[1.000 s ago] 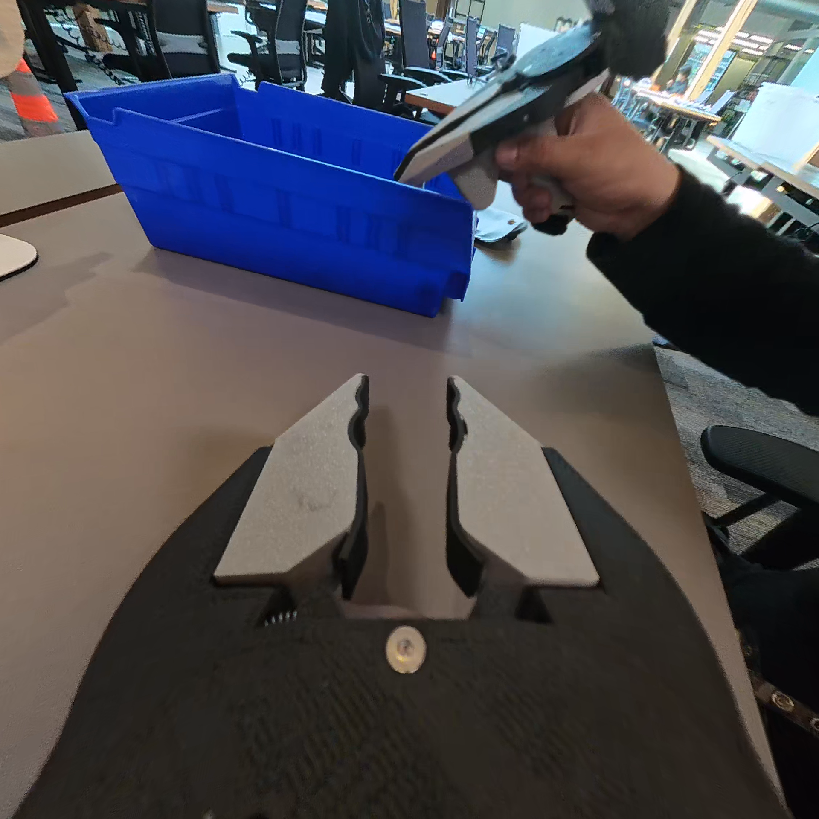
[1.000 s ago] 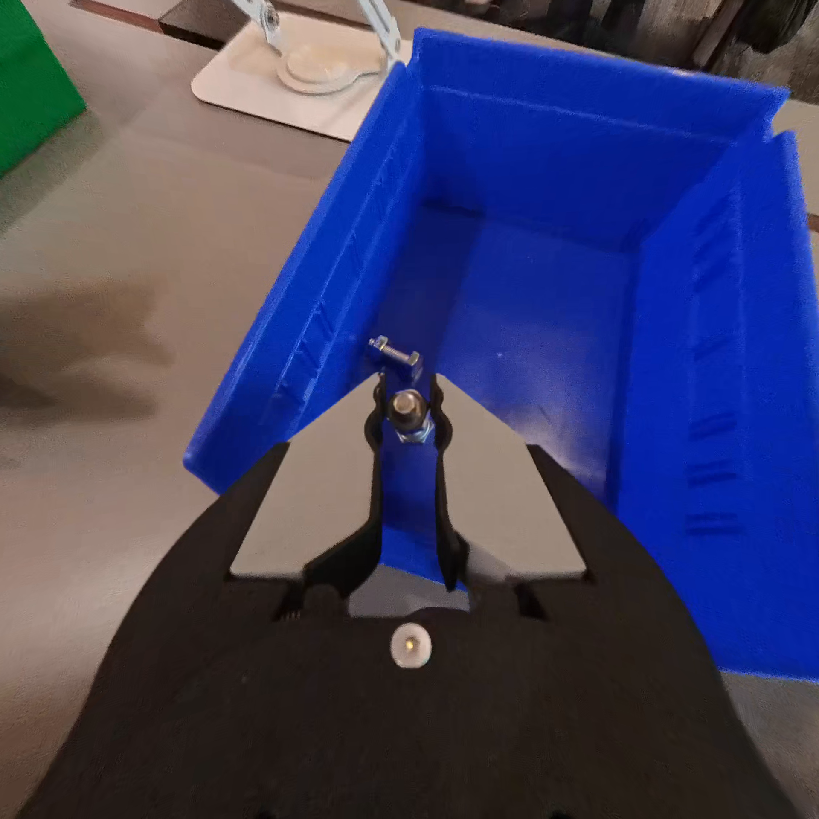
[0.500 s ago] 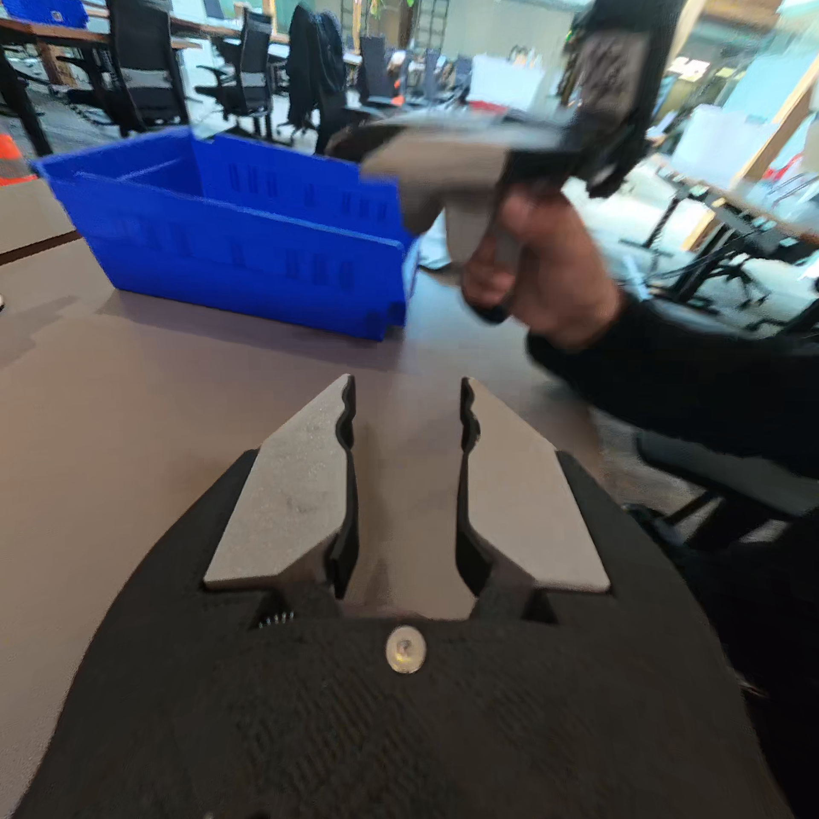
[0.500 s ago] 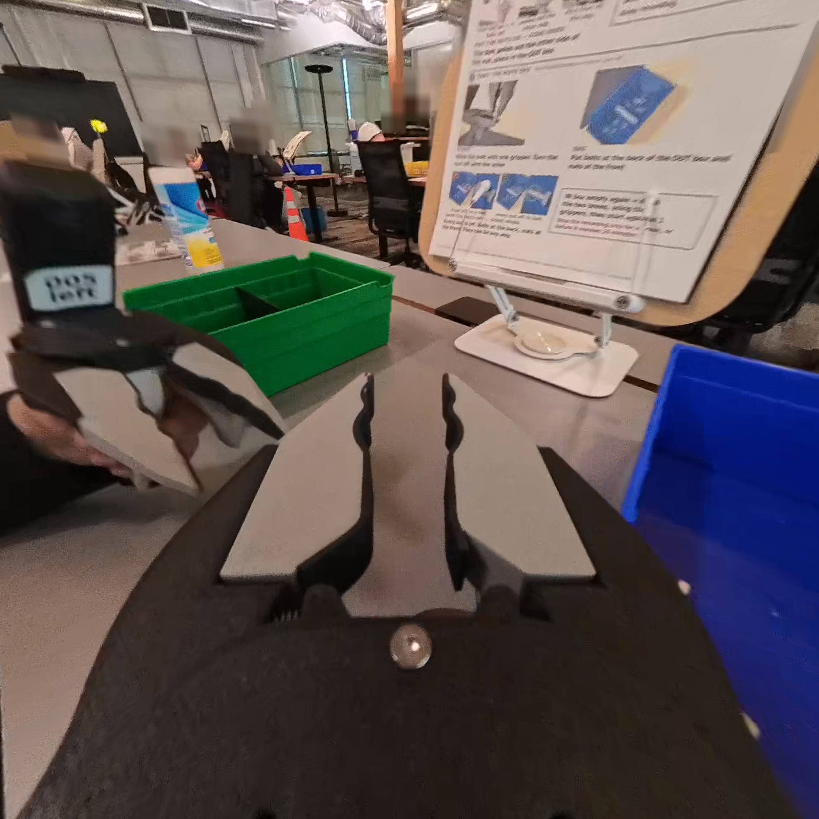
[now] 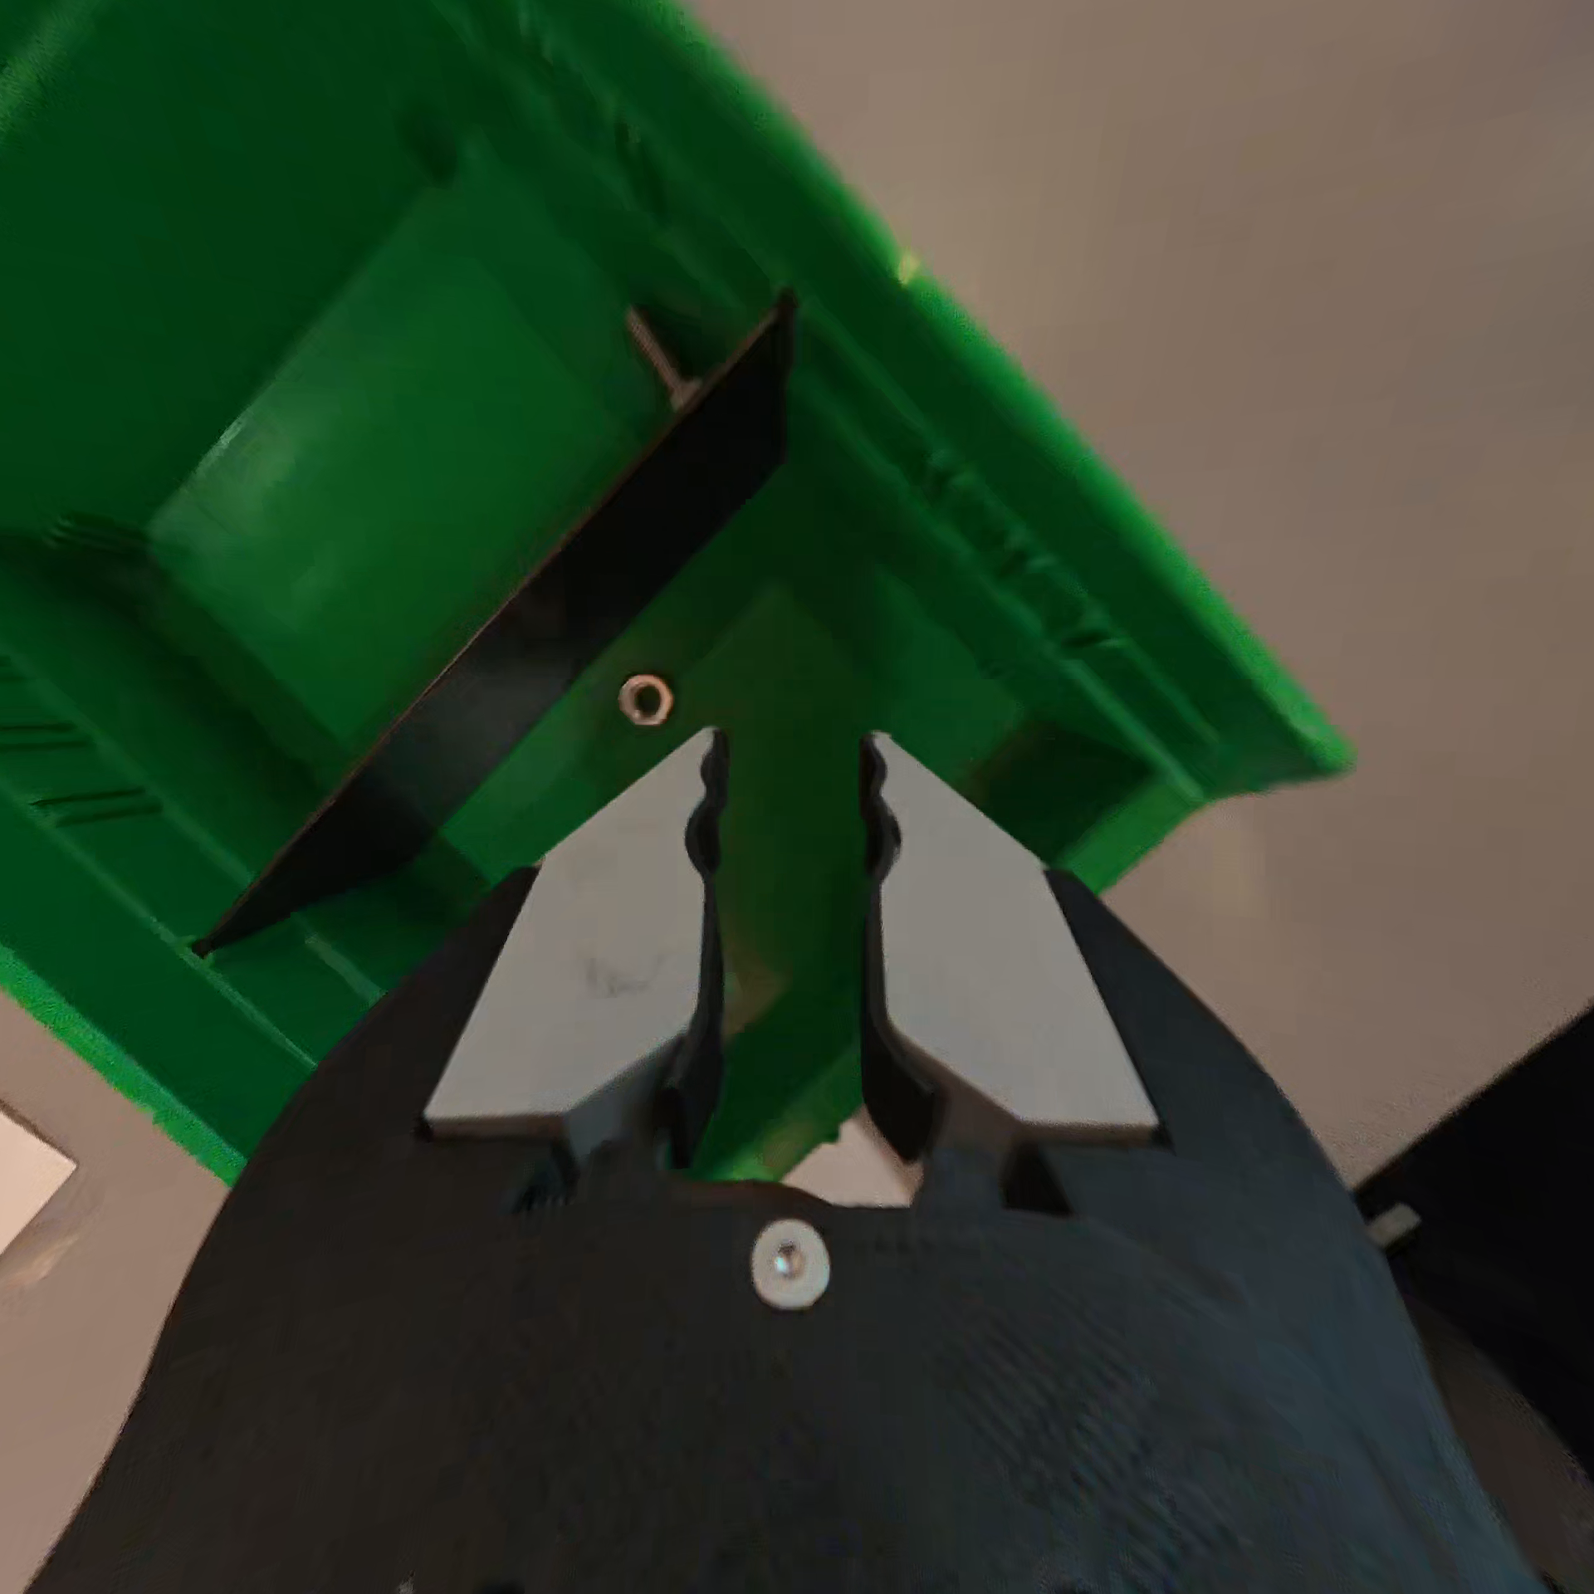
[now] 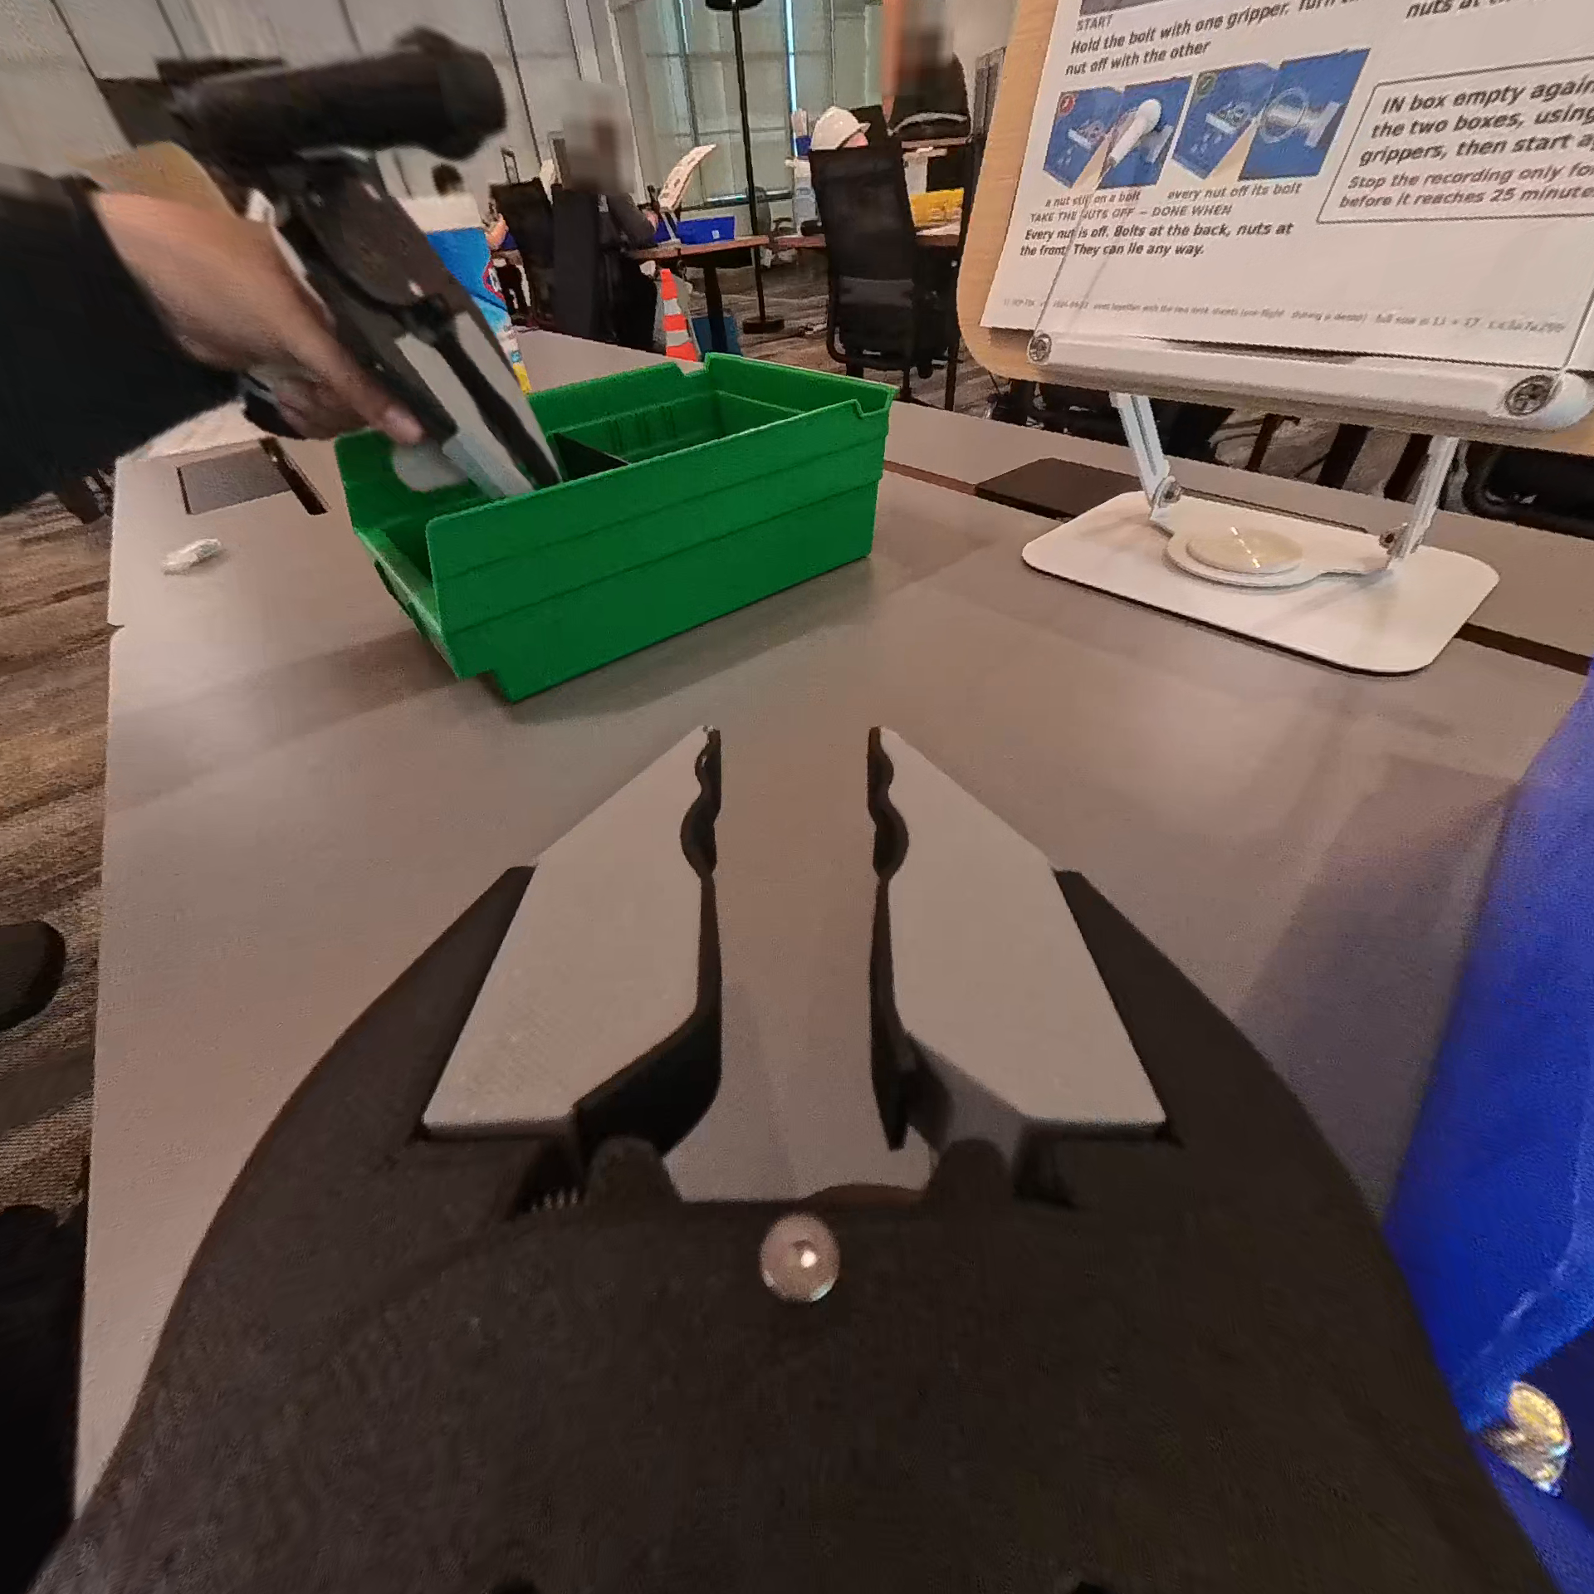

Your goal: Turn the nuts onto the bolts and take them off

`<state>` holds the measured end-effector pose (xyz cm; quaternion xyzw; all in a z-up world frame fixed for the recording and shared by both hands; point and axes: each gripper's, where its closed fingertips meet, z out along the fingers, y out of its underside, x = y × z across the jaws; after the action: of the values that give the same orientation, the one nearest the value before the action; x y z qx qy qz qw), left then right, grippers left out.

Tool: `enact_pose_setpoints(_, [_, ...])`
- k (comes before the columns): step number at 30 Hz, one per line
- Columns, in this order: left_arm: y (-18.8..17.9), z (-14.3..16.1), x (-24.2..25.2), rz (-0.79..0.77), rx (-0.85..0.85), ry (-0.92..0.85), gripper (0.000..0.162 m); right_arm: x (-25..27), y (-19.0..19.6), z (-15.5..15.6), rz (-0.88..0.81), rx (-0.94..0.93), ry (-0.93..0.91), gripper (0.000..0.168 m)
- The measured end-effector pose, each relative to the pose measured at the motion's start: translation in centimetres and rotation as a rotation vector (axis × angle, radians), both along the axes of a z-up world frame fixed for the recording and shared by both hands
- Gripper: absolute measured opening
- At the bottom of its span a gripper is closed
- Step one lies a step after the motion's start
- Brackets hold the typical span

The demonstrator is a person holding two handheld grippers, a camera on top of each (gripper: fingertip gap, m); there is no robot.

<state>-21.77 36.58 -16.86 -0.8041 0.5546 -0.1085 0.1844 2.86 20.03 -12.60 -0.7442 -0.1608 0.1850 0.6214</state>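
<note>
Now, left wrist view: your left gripper [image 5: 789, 742] dips into the green bin [image 5: 1078, 552], jaws parted and empty. The nut [image 5: 647, 699] lies flat just ahead and left of the tips, on the near side of the black divider [image 5: 552, 638]; a bolt [image 5: 660, 362] peeks out beyond it. Right wrist view: your right gripper [image 6: 789, 742] hovers released over the table [image 6: 1121, 733], well apart from that bin, so the left is nearer.

Your table [image 6: 949, 690] is grey and matte. A green bin [image 6: 655, 552] sits on it toward the far left. A white stand base [image 6: 1259, 586] rests at far right, well apart from the bin. A blue bin [image 6: 1518, 1078] sits at the near right edge. A small pale scrap [image 6: 194, 555] lies left of the green bin.
</note>
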Motion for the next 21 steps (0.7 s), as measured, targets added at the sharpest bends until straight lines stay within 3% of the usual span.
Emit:
enact_pose_setpoints(8, [3.4,-5.0,-0.2,0.088,-0.107,0.134,0.024,0.1,0.3,-1.0,-0.012,-0.027,-0.03,0.029])
enact_pose_setpoints(10, [4.0,-6.1,-0.8,0.103,-0.082,0.179,0.015,0.0,0.2,-0.9,-0.005,-0.022,-0.03,0.029])
enact_pose_setpoints(13, [4.6,-6.1,-0.8,0.149,-0.071,0.158,0.003,-0.1,0.1,-0.7,0.002,-0.019,-0.02,0.028])
enact_pose_setpoints(18, [3.8,-5.9,-0.9,0.108,-0.08,0.17,0.002,-0.2,0.0,-0.5,0.008,-0.02,-0.004,0.028])
enact_pose_setpoints(21, [3.2,-3.1,0.4,0.079,-0.054,0.086,0.003,0.0,0.0,-0.4,0.002,-0.011,0.002,0.027])
